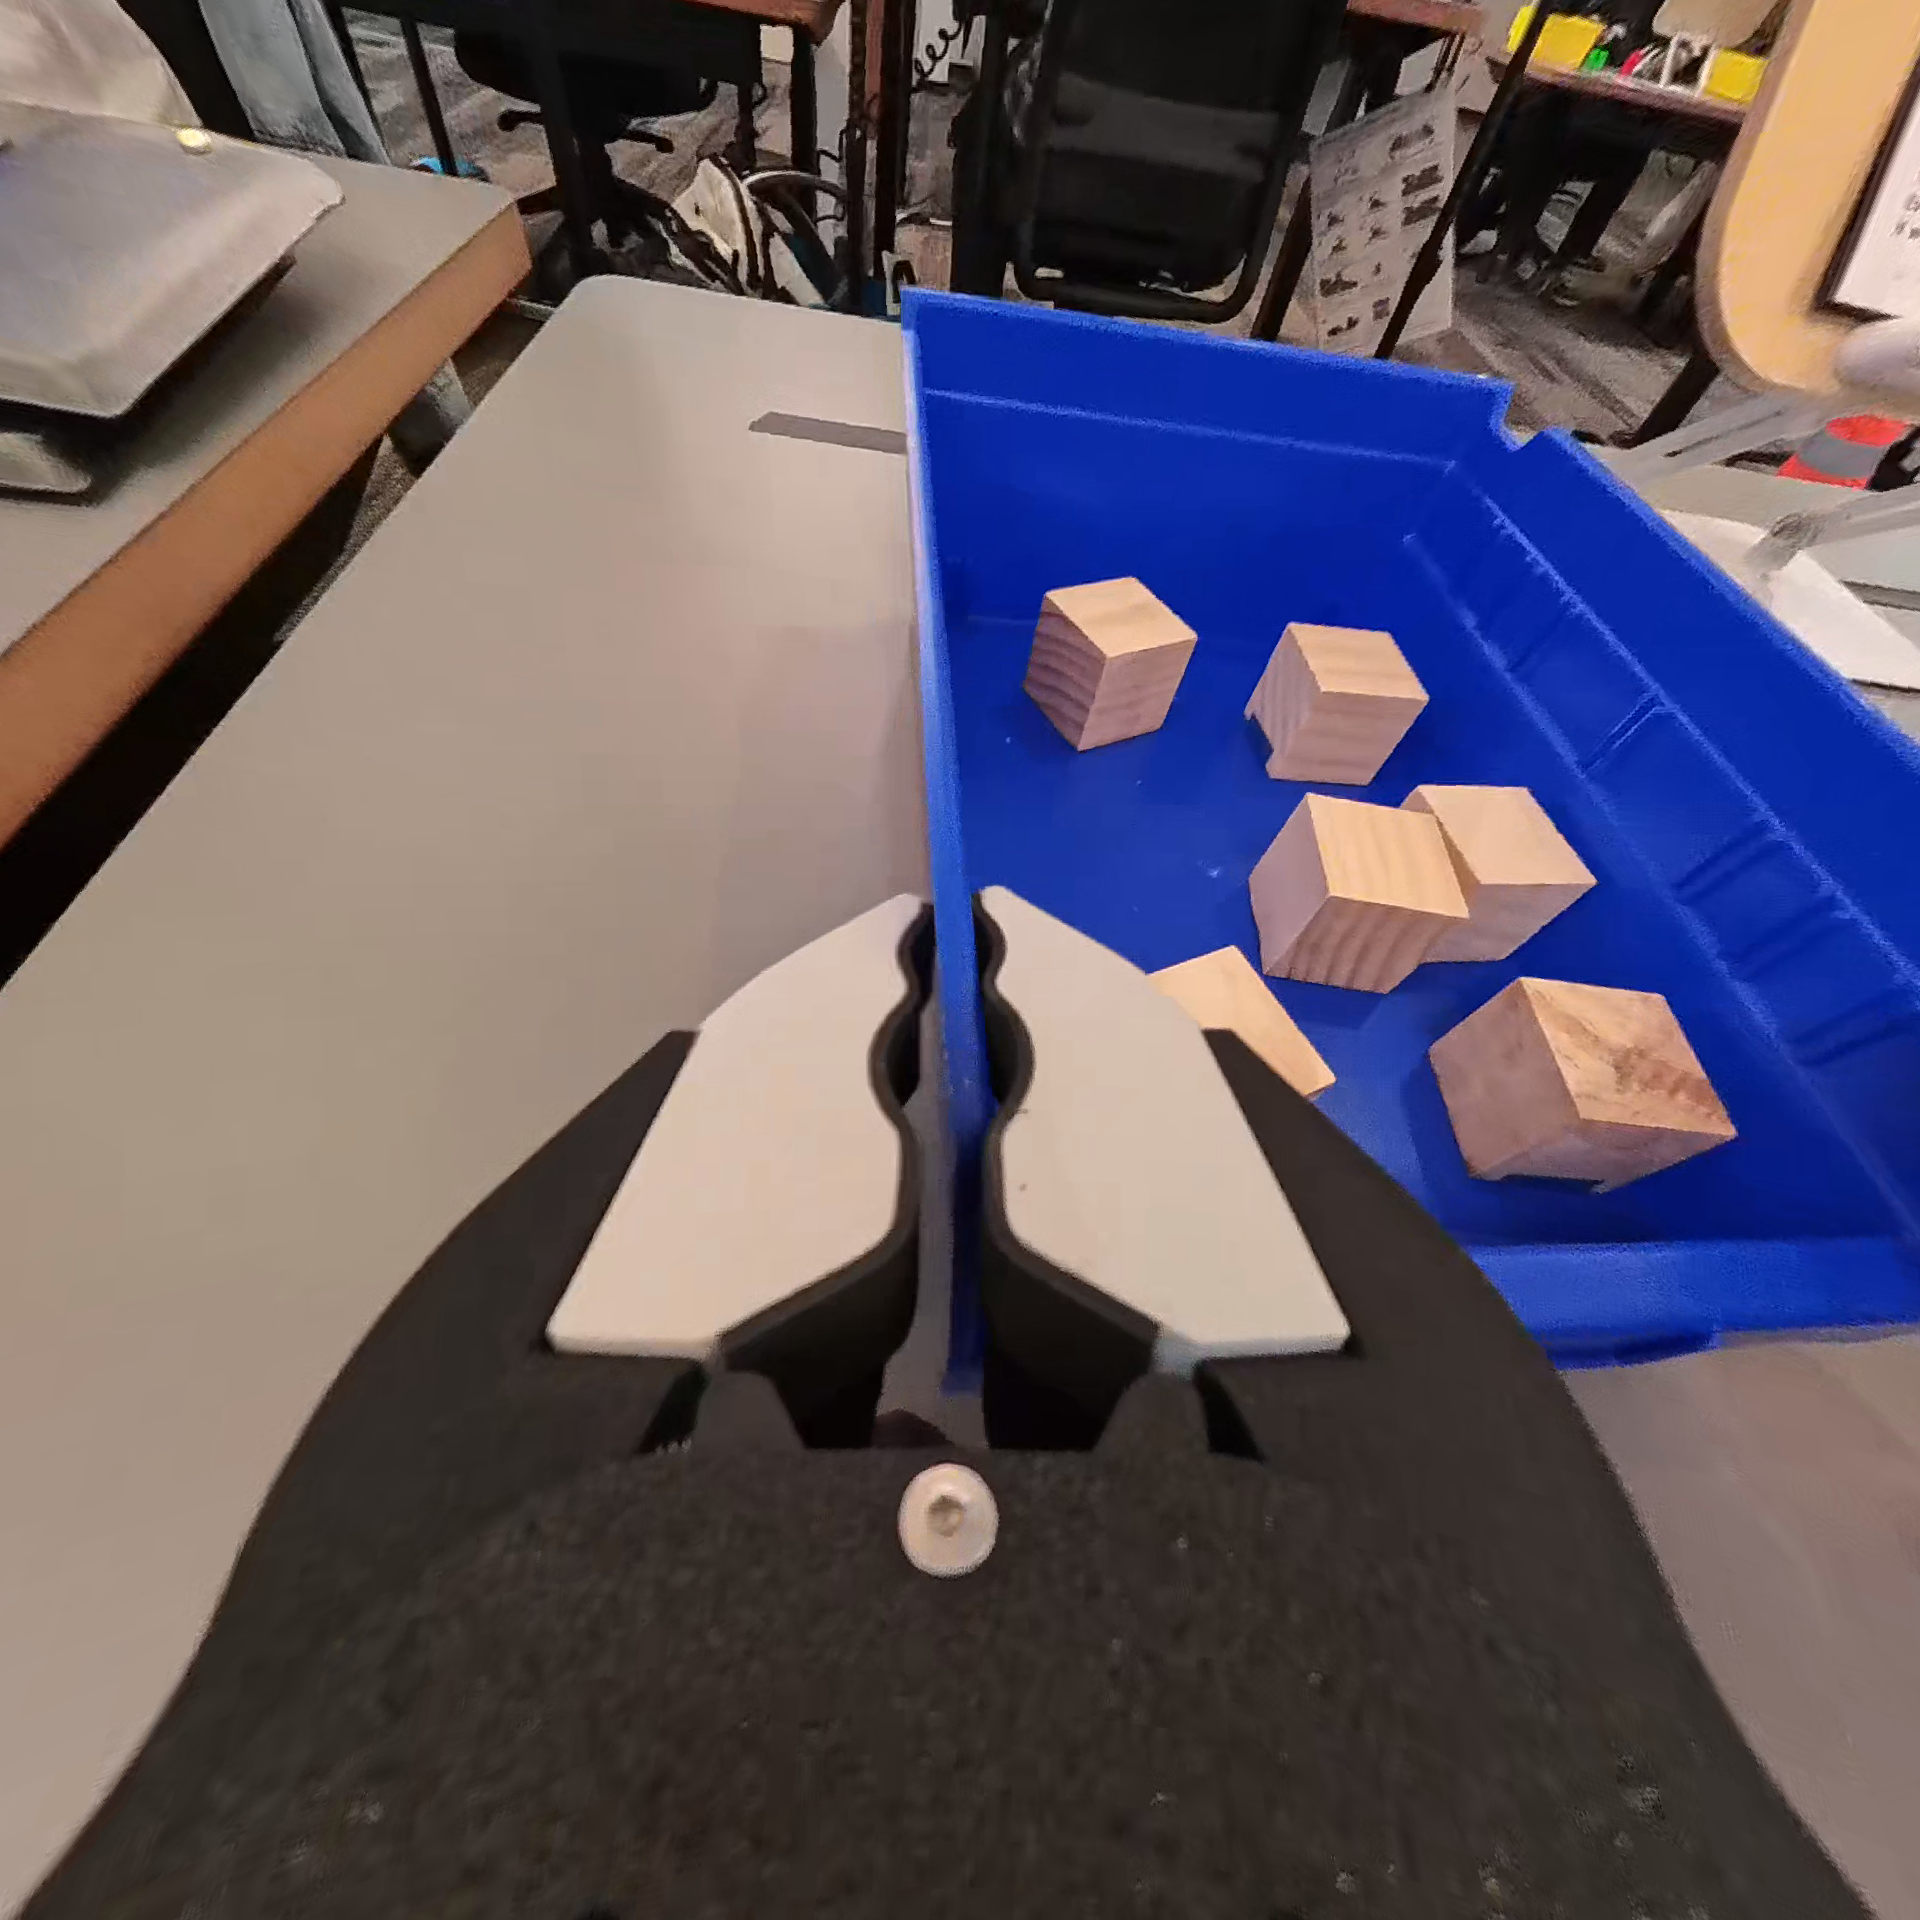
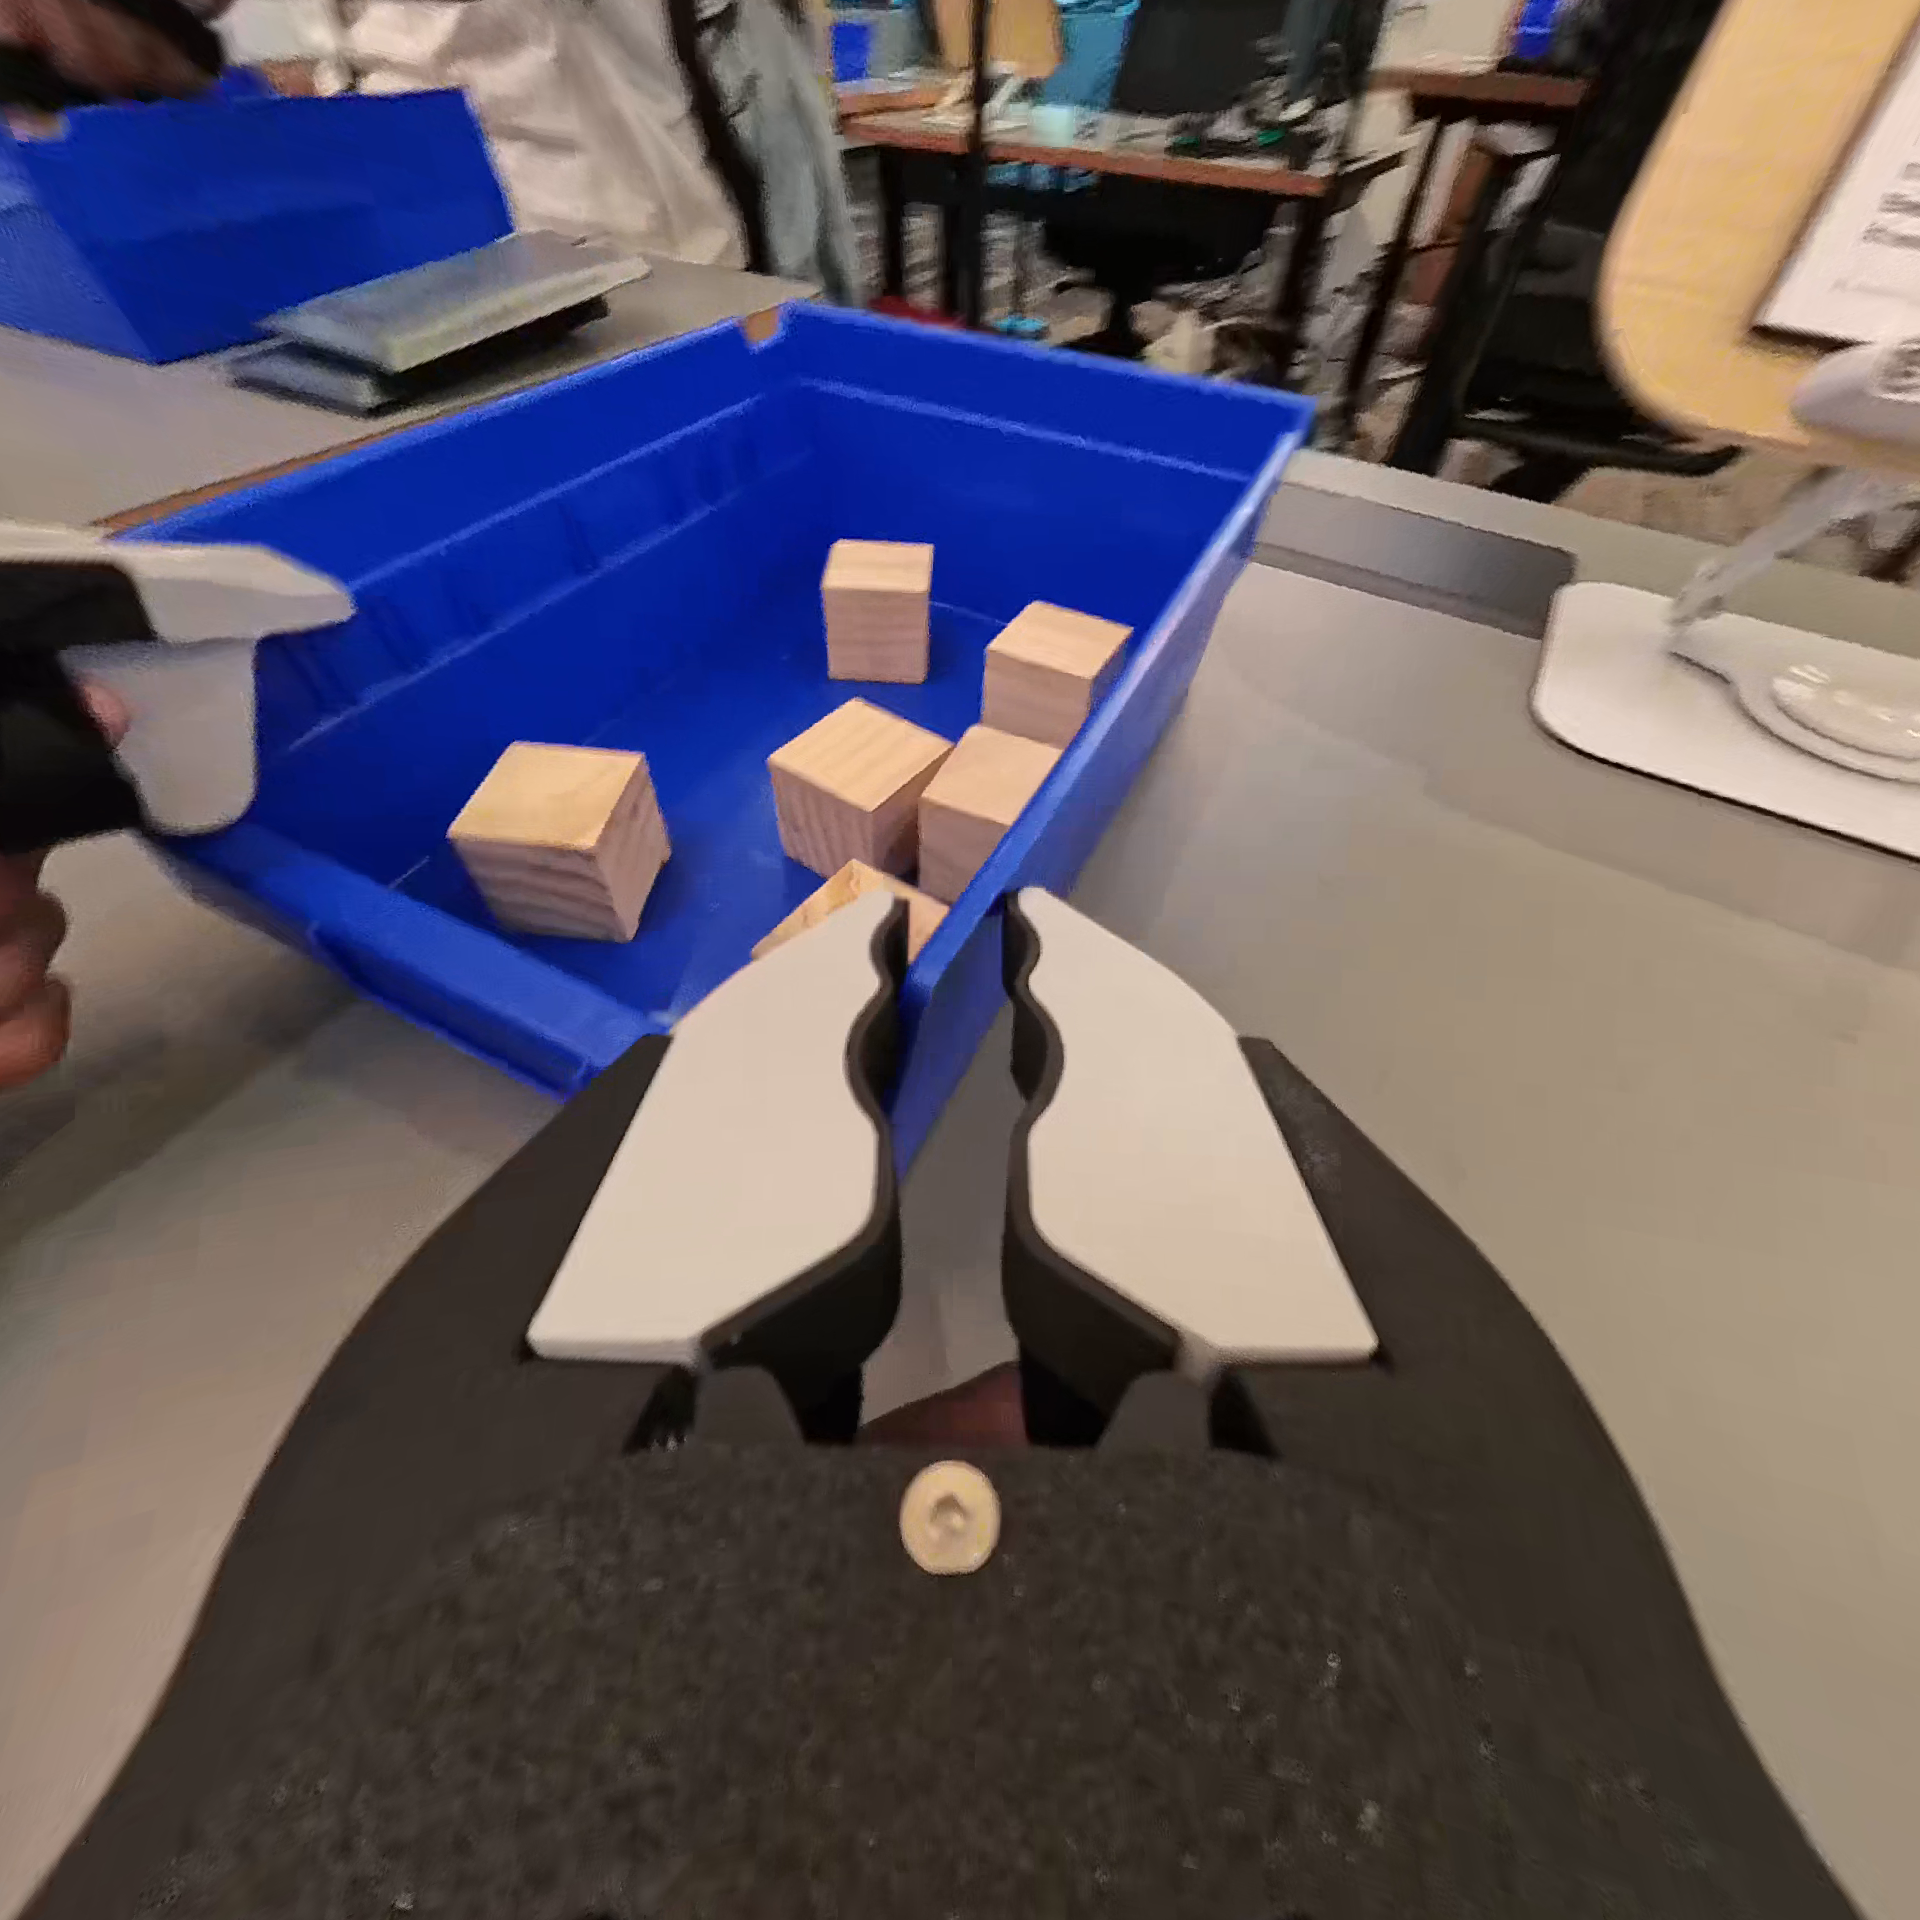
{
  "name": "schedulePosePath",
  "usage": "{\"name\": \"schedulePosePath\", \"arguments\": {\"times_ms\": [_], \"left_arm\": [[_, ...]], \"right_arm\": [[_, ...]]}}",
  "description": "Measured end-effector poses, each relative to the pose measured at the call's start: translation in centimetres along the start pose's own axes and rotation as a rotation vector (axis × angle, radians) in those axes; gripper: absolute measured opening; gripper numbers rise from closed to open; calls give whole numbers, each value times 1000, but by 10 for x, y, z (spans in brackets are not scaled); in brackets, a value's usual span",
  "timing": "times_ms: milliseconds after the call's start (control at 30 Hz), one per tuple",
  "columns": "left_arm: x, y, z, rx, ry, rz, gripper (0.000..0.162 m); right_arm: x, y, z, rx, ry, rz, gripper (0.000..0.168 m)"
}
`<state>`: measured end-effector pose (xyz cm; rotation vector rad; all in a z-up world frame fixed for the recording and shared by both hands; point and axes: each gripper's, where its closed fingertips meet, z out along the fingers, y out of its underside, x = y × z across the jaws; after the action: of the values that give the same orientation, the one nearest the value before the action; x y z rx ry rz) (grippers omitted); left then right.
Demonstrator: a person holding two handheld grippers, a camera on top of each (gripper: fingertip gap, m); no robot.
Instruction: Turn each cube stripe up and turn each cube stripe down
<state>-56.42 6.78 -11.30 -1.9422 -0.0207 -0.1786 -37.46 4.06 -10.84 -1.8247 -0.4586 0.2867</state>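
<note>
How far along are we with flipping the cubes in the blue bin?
No flip is shown done: six wooden cubes lie loose in the blue bin, and no stripe shows on any face in view. In hand: the left gripper and right gripper each straddle a bin wall, neither holding a cube. Left: apparently every cube.

Our right gripper (image 2: 951, 914) straddles the blue bin (image 2: 540, 997) wall at 6 o'clock; six wooden cubes (image 2: 561, 842) inside, left gripper (image 2: 239, 665) at 9.
</note>
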Motion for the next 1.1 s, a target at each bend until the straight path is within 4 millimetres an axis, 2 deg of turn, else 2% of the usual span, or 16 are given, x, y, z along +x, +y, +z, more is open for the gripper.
{"name": "schedulePosePath", "arguments": {"times_ms": [100, 167, 200, 267, 333, 367, 433, 567, 667, 767, 800, 833, 900, 967, 1033, 1100], "left_arm": [[-12, 7, -15, -61, -74, -33, 39], [-21, 12, -36, -111, -131, -72, 60], [-20, 14, -48, -137, -139, -80, 63], [-2, 17, -70, -191, -107, -66, 66], [39, 18, -86, -233, -43, 9, 76], [66, 19, -92, -253, 8, 58, 72], [141, 21, -102, -293, 192, 151, 59], [288, 8, -115, -160, 535, 205, 42], [341, 13, -99, -112, 549, 227, 42], [366, 45, -84, -250, 575, 141, 60], [369, 55, -81, -314, 589, 91, 58], [372, 63, -80, -384, 618, 38, 40], [385, 58, -82, -419, 770, -141, 27], [387, 43, -76, -383, 848, -327, 26], [385, 35, -68, -337, 879, -382, 21], [385, 37, -65, -347, 892, -371, 0]], "right_arm": [[1, 13, -21, -135, -186, -75, 36], [12, 35, -48, -305, -300, -128, 54], [23, 45, -63, -388, -341, -155, 64], [54, 58, -95, -480, -380, -189, 62], [87, 59, -121, -478, -374, -219, 61], [106, 54, -130, -425, -336, -216, 59], [131, 51, -151, -348, -345, -180, 55], [174, 73, -183, -310, -390, -101, 58], [208, 86, -196, -197, -328, -124, 54], [251, 96, -215, -145, -132, -133, 56], [262, 96, -223, -108, -75, -119, 51], [270, 97, -230, -92, -35, -111, 39], [275, 95, -240, -82, -3, -114, 36], [273, 93, -242, -95, -22, -63, 36], [267, 98, -238, -131, -90, 40, 36], [272, 105, -234, -171, -83, 95, 29]]}}
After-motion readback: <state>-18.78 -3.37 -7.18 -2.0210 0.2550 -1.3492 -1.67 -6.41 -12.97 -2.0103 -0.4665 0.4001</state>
